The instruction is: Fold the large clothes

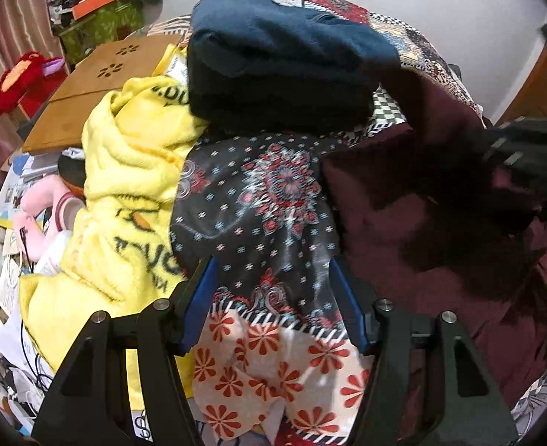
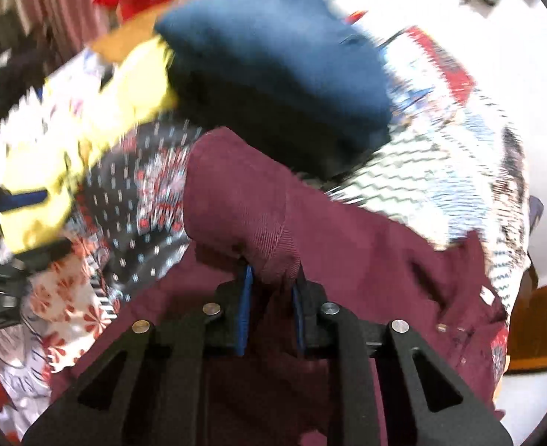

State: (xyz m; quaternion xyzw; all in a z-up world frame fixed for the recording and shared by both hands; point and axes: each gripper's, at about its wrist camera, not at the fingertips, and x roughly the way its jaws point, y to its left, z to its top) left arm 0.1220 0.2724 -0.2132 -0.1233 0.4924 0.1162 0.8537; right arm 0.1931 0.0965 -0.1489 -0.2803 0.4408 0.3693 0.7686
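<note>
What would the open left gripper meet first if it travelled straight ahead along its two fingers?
Most likely the dark floral-patterned cloth, which fills the gap ahead of the left gripper. The folded navy blue garment sits farther along that line. Depth is unclear through the fisheye, so this is a judgement.

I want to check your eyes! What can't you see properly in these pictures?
- Right gripper, left wrist view: blurred and dark, fingers unclear.
- Maroon garment, both views: cut off by the picture edges, so its kind is unclear.
- Yellow blanket lettering, left wrist view: folds hide most letters.
- Blue garment: folded up, type unclear.
</note>
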